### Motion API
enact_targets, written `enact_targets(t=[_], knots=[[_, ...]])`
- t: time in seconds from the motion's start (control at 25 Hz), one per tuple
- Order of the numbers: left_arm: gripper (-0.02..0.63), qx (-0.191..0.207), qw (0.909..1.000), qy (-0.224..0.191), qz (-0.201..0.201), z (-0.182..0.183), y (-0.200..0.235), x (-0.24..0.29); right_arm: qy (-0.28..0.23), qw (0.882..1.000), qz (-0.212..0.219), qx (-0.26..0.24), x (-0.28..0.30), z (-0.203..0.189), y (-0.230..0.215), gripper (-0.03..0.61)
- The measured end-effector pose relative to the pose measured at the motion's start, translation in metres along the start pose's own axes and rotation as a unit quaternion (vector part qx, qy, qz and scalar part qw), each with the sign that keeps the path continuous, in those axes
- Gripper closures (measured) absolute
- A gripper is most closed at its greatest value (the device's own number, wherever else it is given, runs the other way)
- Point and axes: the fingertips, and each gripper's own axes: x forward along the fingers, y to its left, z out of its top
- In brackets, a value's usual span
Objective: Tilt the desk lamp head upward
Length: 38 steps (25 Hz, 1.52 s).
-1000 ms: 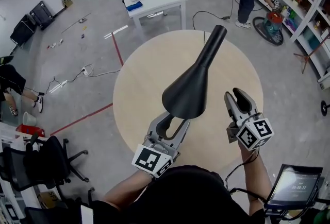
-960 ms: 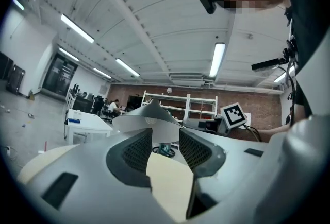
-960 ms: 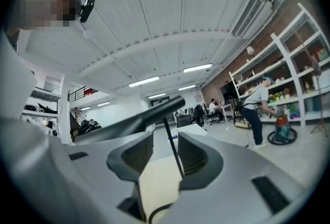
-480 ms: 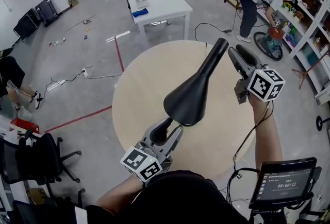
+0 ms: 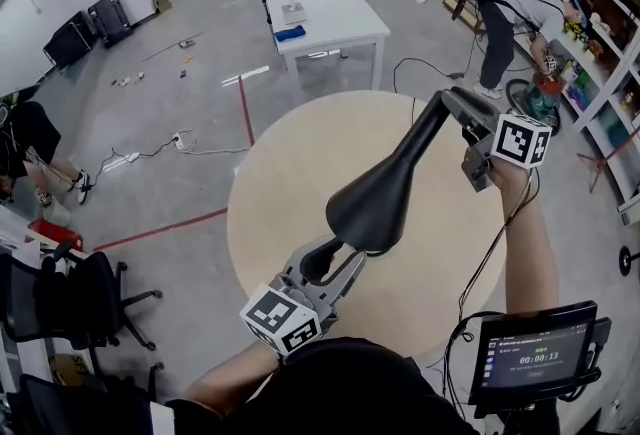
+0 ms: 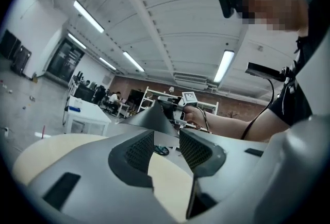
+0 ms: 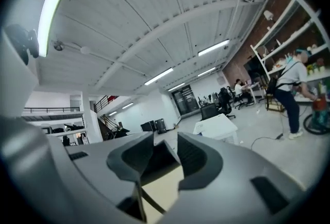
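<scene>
Grey concrete workshop floor (image 5: 150,173) is surrounding a round, pale wooden table (image 5: 270,193), which is filling the middle of your head view. Beyond the round table's far edge, a white rectangular table (image 5: 330,18) is standing, and a strip of red tape (image 5: 160,228) is running across the floor off its left edge.

Over the round table a matte black desk lamp with a flared cone head and slim neck (image 5: 385,193) is stretching diagonally. Its wide head is hanging above the table's near half, and its neck is rising toward the far right rim.

You are holding your grey left gripper (image 5: 338,258) over the table's near edge, just under the lamp head. Its jaws are standing spread with only tabletop showing between them.

You are holding your grey right gripper (image 5: 458,106) above the table's far right rim. Its jaws are also spread, with the top of the lamp's neck sitting in the gap. Whether the pads are touching the neck is unclear.
</scene>
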Motion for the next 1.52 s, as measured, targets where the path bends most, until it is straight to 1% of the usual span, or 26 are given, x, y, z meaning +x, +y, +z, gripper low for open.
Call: enact_targets(t=[0.12,0.24,0.44,0.72,1.0,1.04,1.12,1.2,1.24,1.28,1.32,1.36,1.4,1.44,1.48,1.52], knots=[[0.457,0.010,0.9999,0.004,0.009,0.004,0.001,-0.003,0.000,1.000,0.013,0.023,0.003,0.000,0.006,0.434],[0.457,0.016,0.9998,-0.001,0.008,0.011,0.000,-0.006,0.002,1.000,0.017,0.024,0.005,-0.001,0.010,0.454],[0.457,0.033,0.9994,-0.012,-0.001,0.028,-0.006,-0.009,-0.003,0.999,0.014,0.037,0.006,-0.006,0.006,0.454],[0.457,0.047,0.9986,-0.021,-0.009,0.049,-0.012,-0.009,-0.030,0.995,0.014,0.097,0.008,-0.012,-0.001,0.454],[0.457,0.066,0.9969,-0.031,-0.030,0.070,-0.019,-0.001,-0.039,0.989,0.009,0.139,0.009,-0.021,-0.012,0.456],[0.457,0.064,0.9969,-0.031,-0.032,0.070,-0.019,0.000,-0.040,0.990,0.009,0.137,0.008,-0.021,-0.013,0.456],[0.457,0.060,0.9972,-0.031,-0.031,0.068,-0.020,-0.001,-0.040,0.994,-0.002,0.104,0.004,-0.018,-0.014,0.454],[0.457,0.059,0.9974,-0.034,-0.024,0.067,-0.018,-0.005,-0.048,0.997,-0.030,0.042,-0.006,-0.008,-0.014,0.454],[0.457,0.058,0.9975,-0.034,-0.021,0.067,-0.017,-0.006,-0.050,0.998,-0.048,0.000,-0.012,-0.003,-0.013,0.454],[0.457,0.057,0.9976,-0.034,-0.020,0.066,-0.016,-0.008,-0.042,0.995,-0.070,-0.056,-0.018,0.000,-0.012,0.454],[0.457,0.056,0.9977,-0.034,-0.020,0.066,-0.016,-0.009,-0.021,0.987,-0.094,-0.126,-0.023,-0.002,-0.012,0.454],[0.457,0.055,0.9977,-0.034,-0.022,0.065,-0.015,-0.009,0.009,0.971,-0.119,-0.205,-0.027,-0.007,-0.011,0.454],[0.457,0.055,0.9976,-0.035,-0.023,0.064,-0.015,-0.009,0.040,0.946,-0.141,-0.290,-0.030,-0.014,-0.011,0.454],[0.457,0.055,0.9975,-0.036,-0.024,0.064,-0.015,-0.008,0.067,0.909,-0.158,-0.380,-0.031,-0.023,-0.010,0.454],[0.457,0.056,0.9974,-0.038,-0.025,0.064,-0.015,-0.007,0.087,0.861,-0.169,-0.472,-0.031,-0.032,-0.007,0.432],[0.457,0.057,0.9973,-0.039,-0.026,0.063,-0.016,-0.006,0.099,0.807,-0.175,-0.556,-0.030,-0.040,-0.003,0.400]])
